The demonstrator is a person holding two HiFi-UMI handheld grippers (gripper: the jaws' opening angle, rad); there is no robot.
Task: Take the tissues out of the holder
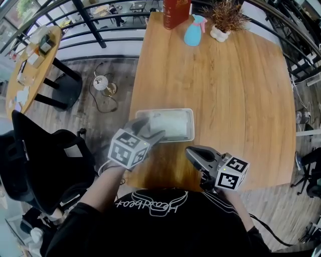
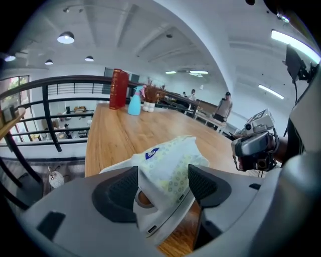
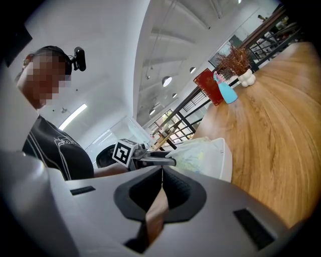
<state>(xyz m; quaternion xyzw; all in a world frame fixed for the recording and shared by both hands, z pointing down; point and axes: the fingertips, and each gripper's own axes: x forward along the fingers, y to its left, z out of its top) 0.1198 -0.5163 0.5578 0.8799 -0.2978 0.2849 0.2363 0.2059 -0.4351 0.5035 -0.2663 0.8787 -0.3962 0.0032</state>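
- Head view, lower middle of the frame: a white rectangular holder (image 1: 165, 110) sits on the wooden counter (image 1: 235, 100), near the counter's lower left edge
- A tissue pack (image 1: 170, 124), pale with a small printed pattern, lies inside the holder and fills most of it
- The left hand-held gripper (image 1: 150, 131) reaches in from the lower left, pointing slantwise down over the holder's lower left corner
- Left gripper view shows its jaws spread wide, one dark pad on each side of the pack's raised end; the pack stands between them, and no firm press on it can be made out
- A small blue label shows on top of the pack in that view, and the holder's white rim runs beneath it
- The right hand-held gripper (image 1: 190, 151) hangs just below and to the right of the holder, apart from it, pointing towards the upper left of the frame
- Right gripper view shows its two jaws closed together at the tips, with nothing between them
- At the top of the frame, on the counter's far end, stand a red box (image 1: 175, 12), a blue spray bottle (image 1: 194, 31) and a small potted plant (image 1: 224, 20), close together and well apart from the holder
- A black chair (image 1: 40, 165) stands on the floor at lower left
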